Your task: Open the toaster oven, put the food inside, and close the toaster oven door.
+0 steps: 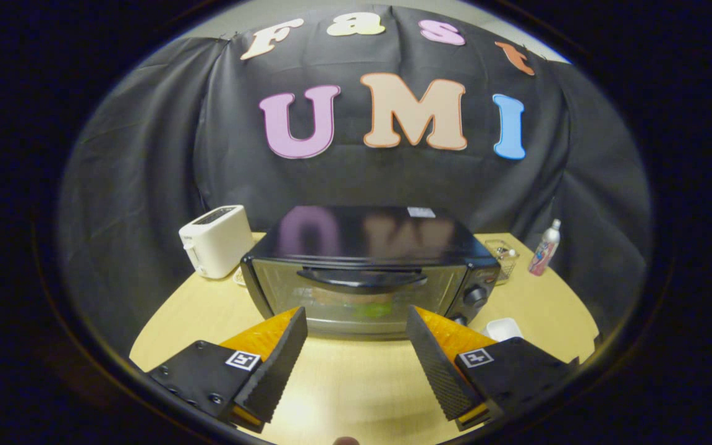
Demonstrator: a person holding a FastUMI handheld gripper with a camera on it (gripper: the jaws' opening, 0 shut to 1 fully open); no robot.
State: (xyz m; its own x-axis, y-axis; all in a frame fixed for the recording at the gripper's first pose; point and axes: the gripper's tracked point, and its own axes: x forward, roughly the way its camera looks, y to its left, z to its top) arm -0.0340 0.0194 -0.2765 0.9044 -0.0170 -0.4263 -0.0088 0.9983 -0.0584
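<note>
Black cloth is hanging behind a light wooden desk (343,383) that is carrying a toaster oven (365,272) with its door shut and something green showing dimly through the glass. Just short of it, the gripper (356,324) is hovering with its fingers spread wide, holding nothing. A white toaster (217,240) is standing left of the oven, a bottle (545,248) off to the right.

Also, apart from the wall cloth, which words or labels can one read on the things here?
Sticker on the toaster oven: too small to read.
Bottle label: blurred.
White toaster mark: too small.
Gripper, open, fingers just short of the oven: coded squares, no words.
</note>
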